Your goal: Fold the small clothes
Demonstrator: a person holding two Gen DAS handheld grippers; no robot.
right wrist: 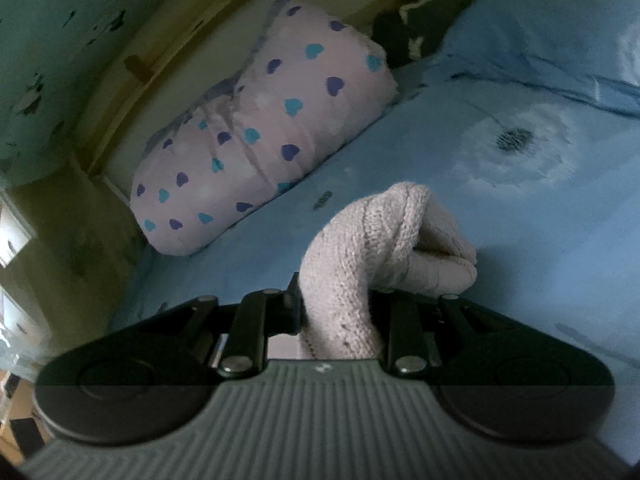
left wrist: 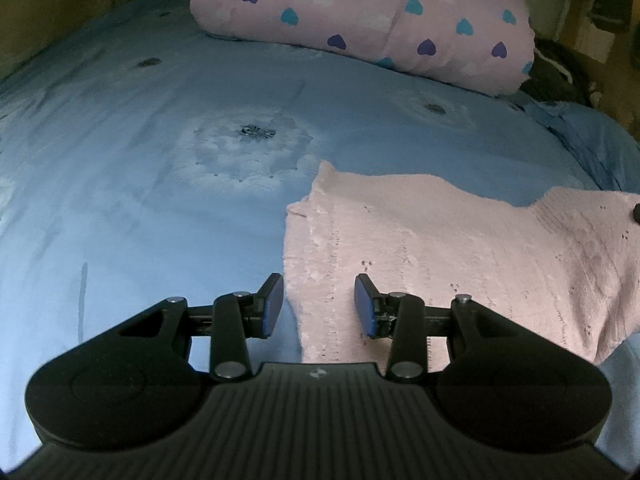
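Note:
A small pale pink knitted garment [left wrist: 460, 248] lies spread on the blue bedsheet [left wrist: 140, 200], to the right of centre in the left wrist view. My left gripper [left wrist: 320, 306] is open, its blue pads [left wrist: 276, 312] straddling the garment's left edge just above it. My right gripper [right wrist: 338, 312] is shut on a bunched fold of the same pink knit [right wrist: 384, 240] and holds it lifted above the sheet. A small dark part at the far right edge of the left wrist view may be the right gripper [left wrist: 637, 213].
A pink rolled quilt with blue and purple hearts [left wrist: 380, 12] lies at the head of the bed, also in the right wrist view [right wrist: 256, 136]. Dark clothing [right wrist: 424, 4] sits beyond it. A wooden bed frame and wall [right wrist: 100, 40] border the bed.

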